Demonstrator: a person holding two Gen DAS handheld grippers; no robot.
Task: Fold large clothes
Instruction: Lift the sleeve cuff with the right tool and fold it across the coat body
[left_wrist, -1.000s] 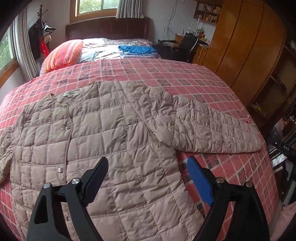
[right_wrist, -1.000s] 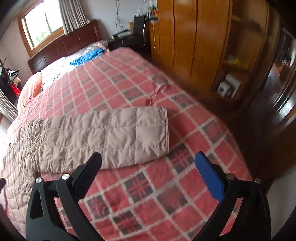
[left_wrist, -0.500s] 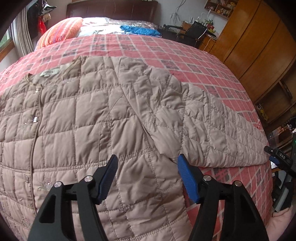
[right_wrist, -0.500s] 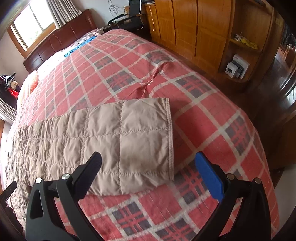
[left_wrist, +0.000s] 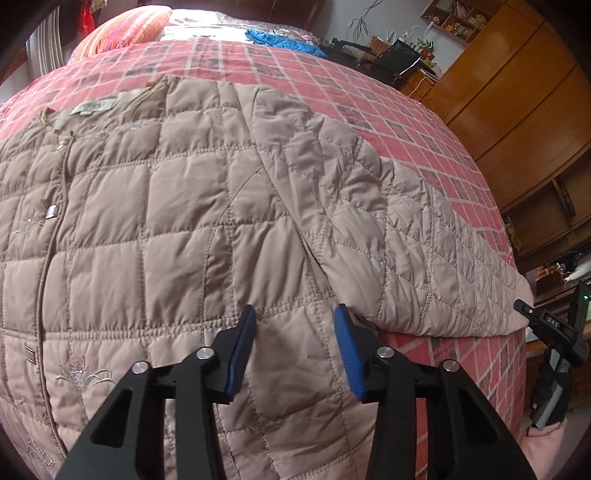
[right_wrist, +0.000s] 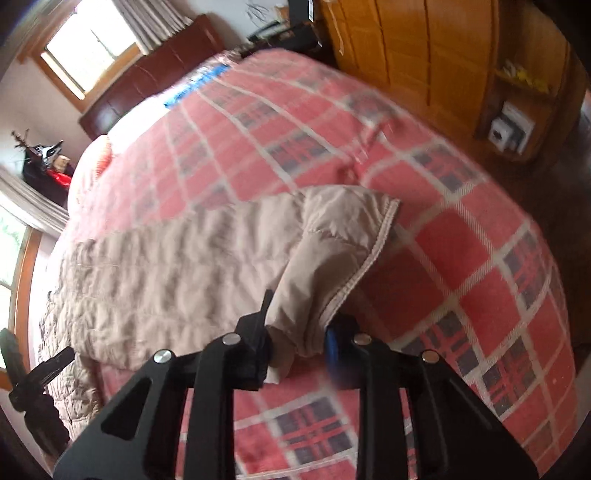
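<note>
Quilted beige jacket (left_wrist: 192, 229) lies spread front-up across the red plaid bed (left_wrist: 369, 96), collar toward the pillows, one sleeve (right_wrist: 207, 266) stretched out toward the wardrobe side. Right tongs (right_wrist: 297, 341) are clenched on the sleeve's cuff (right_wrist: 332, 258), the fabric bunched between the jaws and lifted off the cover. Left tongs (left_wrist: 293, 349) hang released, jaws parted, just over the jacket's side panel near the armpit seam, touching nothing that I can make out.

Sleeve fold looks to be the step in hand. To do it well, the right side should carry that cuff up and over in one arc, laying the sleeve flat across the chest, not dragging it. Left tongs could pin the body near the armpit so the shoulder line becomes the crease. Padded fabric springs back, so a firm press along the fold should help. Watch the cuff grip, puffy cloth may slip.
</note>
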